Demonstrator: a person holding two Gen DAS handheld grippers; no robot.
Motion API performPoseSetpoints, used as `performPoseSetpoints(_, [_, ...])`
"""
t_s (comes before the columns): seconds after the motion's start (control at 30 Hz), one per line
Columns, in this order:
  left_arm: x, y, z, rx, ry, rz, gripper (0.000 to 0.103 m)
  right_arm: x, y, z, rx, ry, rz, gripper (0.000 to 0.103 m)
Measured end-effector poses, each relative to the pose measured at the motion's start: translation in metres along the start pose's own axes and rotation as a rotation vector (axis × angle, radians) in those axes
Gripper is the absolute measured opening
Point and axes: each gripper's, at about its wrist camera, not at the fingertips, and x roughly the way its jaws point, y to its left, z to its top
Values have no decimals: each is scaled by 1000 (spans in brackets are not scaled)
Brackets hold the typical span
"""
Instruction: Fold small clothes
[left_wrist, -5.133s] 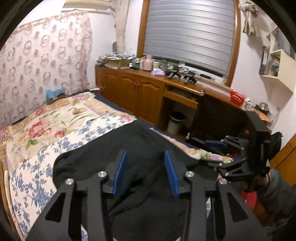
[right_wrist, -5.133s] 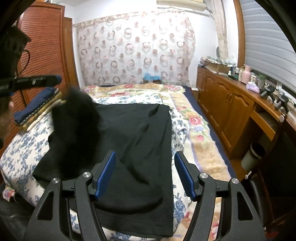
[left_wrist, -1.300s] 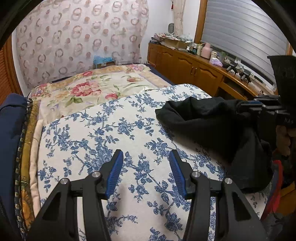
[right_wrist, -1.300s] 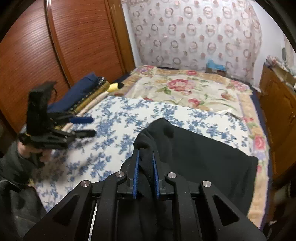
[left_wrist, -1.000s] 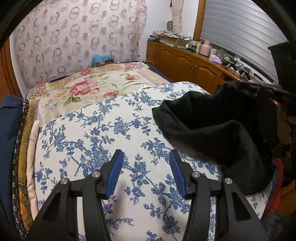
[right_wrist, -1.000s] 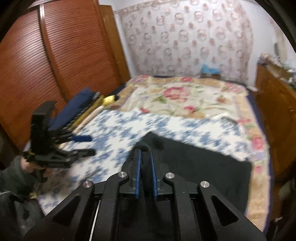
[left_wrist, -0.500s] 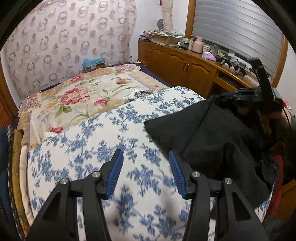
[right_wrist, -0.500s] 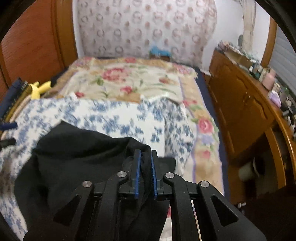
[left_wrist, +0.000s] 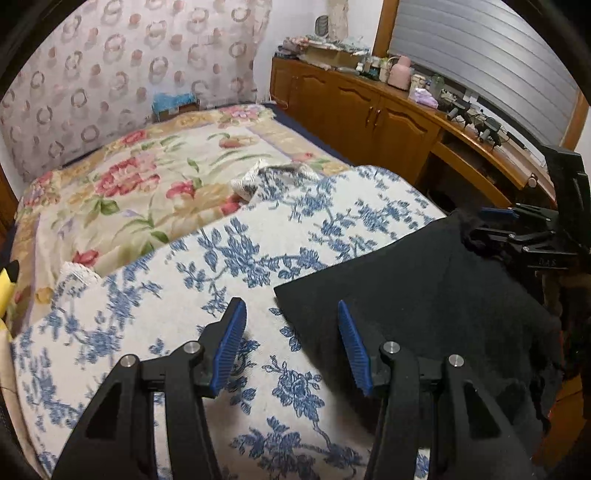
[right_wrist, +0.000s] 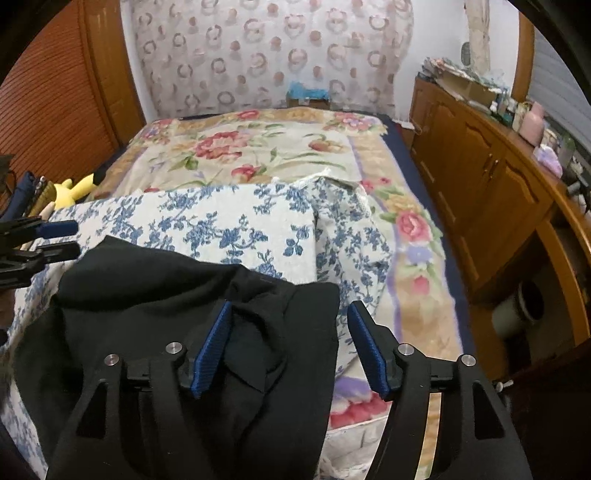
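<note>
Now my right gripper (right_wrist: 288, 343) has let go of the black cotton garment (right_wrist: 177, 325).

Half a second ago its blue pads were pinched on a fold; they now stand apart, cloth bunched between and under them on the blue-flowered white quilt (right_wrist: 229, 218). So this fold is laid. My left gripper (left_wrist: 291, 347) hovers level, pads apart, empty, the garment's corner just ahead of its right finger.

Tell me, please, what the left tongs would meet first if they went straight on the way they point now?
Probably the blue-flowered white quilt. The open left tongs straddle the near corner of the black garment, which might brush the right finger; depth is unclear.
</note>
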Motion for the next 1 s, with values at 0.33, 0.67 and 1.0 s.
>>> performPoseSetpoints(0.33, [16, 4, -2, -32, 24, -44, 50, 21, -10, -6, 46, 37, 106, 69])
performPoseSetpoints(0.67, [21, -3, 2, -20, 21, -127, 6, 4, 17, -9, -85, -2, 131, 9])
performPoseSetpoints(1.0, [-35, -18, 10, 38, -88, -105, 3, -48, 24, 5, -72, -147, 104, 8])
